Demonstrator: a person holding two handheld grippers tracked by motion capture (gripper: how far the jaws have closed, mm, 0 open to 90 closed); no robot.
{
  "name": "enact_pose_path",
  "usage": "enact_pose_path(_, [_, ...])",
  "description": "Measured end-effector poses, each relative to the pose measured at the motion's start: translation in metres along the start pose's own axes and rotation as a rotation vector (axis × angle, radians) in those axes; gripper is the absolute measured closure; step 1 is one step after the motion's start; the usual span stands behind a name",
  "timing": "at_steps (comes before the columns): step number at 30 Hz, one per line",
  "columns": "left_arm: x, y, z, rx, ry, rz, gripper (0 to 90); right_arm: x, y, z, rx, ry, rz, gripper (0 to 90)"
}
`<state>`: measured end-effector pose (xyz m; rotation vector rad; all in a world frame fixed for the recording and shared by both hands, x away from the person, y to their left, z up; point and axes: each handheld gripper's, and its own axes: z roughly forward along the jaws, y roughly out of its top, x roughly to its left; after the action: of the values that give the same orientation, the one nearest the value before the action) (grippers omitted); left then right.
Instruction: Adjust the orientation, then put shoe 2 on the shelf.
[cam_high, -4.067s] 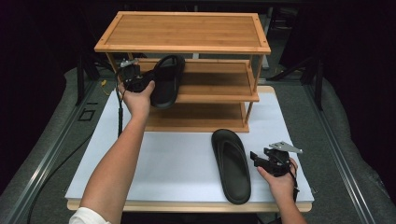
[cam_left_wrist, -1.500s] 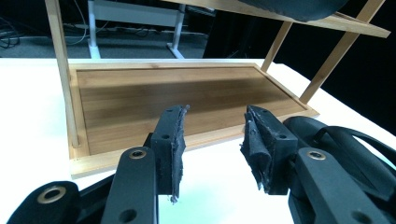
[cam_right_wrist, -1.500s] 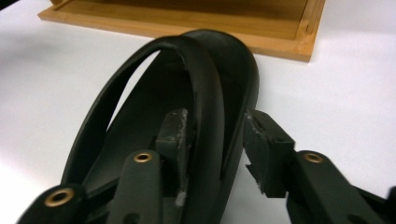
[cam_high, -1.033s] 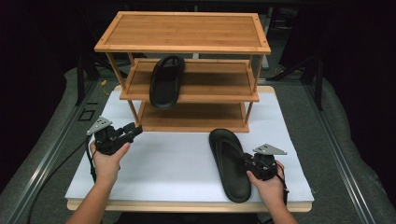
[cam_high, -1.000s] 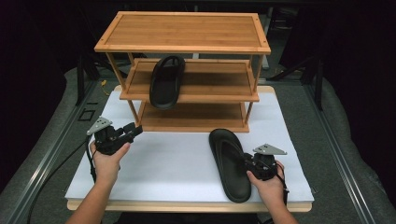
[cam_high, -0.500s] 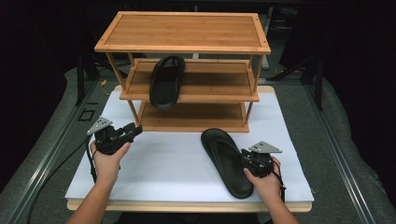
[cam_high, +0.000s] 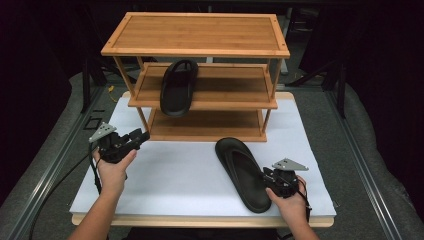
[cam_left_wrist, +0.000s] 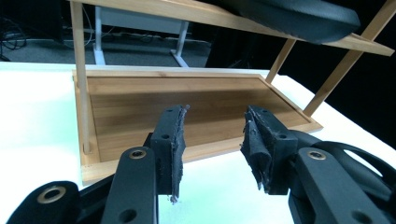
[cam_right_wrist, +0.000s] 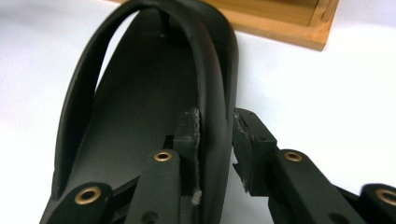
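Right gripper view showed the right gripper (cam_right_wrist: 215, 140) clamped on the sandal (cam_right_wrist: 154, 116) edge. Left gripper (cam_left_wrist: 212, 140) stood apart, empty. Next probably came lifting it onto the rack (cam_high: 200, 130).

A white sheet (cam_high: 185, 175) covers the surface. Grey carpeted floor (cam_high: 380, 150) surrounds it. Dark metal stands (cam_high: 340, 75) rise behind.

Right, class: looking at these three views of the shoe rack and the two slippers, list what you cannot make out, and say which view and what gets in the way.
- Slipper on the middle shelf: high view, its far end is hidden under the top shelf; left gripper view, cut off by the top edge.
- Bottom shelf: high view, mostly covered by the shelf above.
- Slipper on the table: right gripper view, heel cut off by the bottom edge.
- Right gripper: high view, jaws too small to judge.
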<state>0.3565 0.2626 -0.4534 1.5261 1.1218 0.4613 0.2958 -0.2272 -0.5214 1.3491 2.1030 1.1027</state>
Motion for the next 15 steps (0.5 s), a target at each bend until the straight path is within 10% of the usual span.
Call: enact_pose_path(15, [0.0021,-0.0012,0.0016,0.01,0.005,-0.002,57.5,0.0022,0.0003,0.0068,0.012,-0.075,-0.04,82.7])
